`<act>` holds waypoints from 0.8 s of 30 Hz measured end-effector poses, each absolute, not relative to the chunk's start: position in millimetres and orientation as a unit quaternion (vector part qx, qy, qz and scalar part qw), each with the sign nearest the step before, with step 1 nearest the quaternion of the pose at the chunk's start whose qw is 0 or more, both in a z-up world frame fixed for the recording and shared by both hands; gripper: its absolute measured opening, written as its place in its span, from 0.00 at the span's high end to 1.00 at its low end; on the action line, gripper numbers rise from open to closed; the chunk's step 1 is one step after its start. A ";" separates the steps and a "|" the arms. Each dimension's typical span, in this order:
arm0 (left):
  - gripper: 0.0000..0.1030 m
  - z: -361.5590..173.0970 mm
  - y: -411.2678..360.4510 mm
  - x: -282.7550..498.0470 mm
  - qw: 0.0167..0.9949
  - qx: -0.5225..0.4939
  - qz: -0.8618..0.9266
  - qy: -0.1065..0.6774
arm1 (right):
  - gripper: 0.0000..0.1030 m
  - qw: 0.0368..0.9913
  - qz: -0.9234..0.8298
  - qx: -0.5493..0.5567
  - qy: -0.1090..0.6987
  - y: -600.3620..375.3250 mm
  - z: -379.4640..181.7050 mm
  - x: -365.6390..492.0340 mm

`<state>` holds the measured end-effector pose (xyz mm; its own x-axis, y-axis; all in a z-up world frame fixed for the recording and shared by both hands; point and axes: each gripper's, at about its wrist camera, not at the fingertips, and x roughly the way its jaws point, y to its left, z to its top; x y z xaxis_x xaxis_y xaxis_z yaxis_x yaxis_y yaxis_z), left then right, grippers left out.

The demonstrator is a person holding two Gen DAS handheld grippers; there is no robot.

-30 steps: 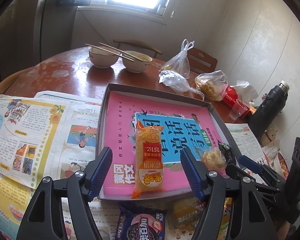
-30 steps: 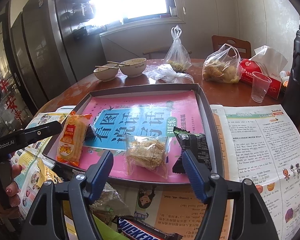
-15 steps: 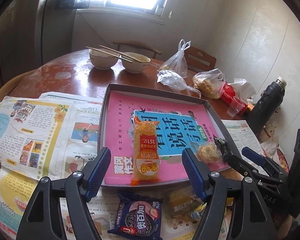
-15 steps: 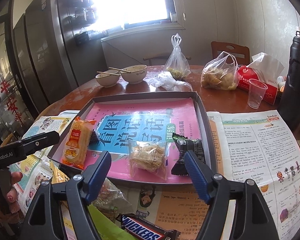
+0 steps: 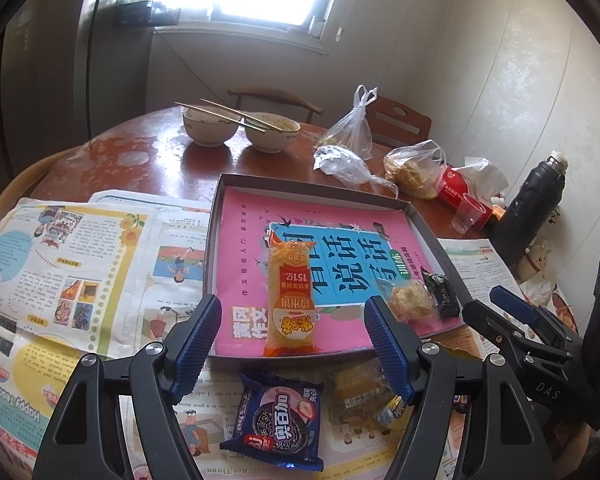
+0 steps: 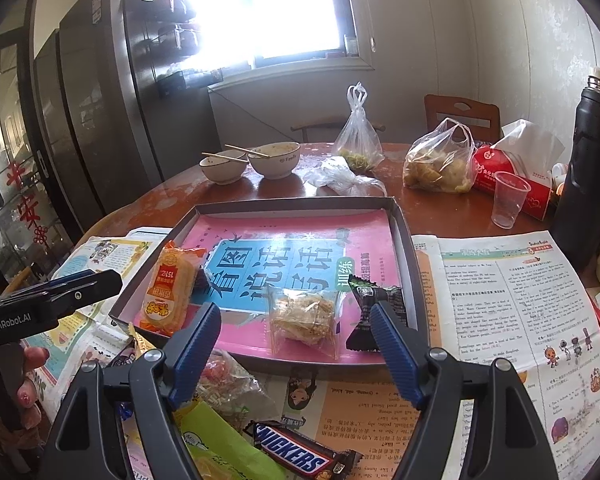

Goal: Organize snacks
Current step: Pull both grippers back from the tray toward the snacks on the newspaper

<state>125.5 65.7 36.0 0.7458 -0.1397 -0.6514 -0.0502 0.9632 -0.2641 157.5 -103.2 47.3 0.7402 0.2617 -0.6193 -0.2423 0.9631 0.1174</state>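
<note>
Orange snack pack (image 5: pixel 290 298) in tray (image 5: pixel 320 190), blue cookie packet (image 5: pixel 278 420) outside

Both grippers' jaws apart, empty.

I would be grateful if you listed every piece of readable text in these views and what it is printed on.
"SNICKERS": brown bar wrapper.
"GenRobot.AI": left gripper's side.
"DAS": right gripper's body.
"Happy Teachers": newspaper.
"看图说话" and "训练": pink book in tray.
"1512": orange snack pack.
Newspaper body print: too small.
</note>
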 end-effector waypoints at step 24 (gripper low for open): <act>0.27 41.8 68.5 104.4 0.925 -0.127 -0.025 0.357 | 0.25 0.936 0.146 0.005 0.319 -106.0 61.4 132.6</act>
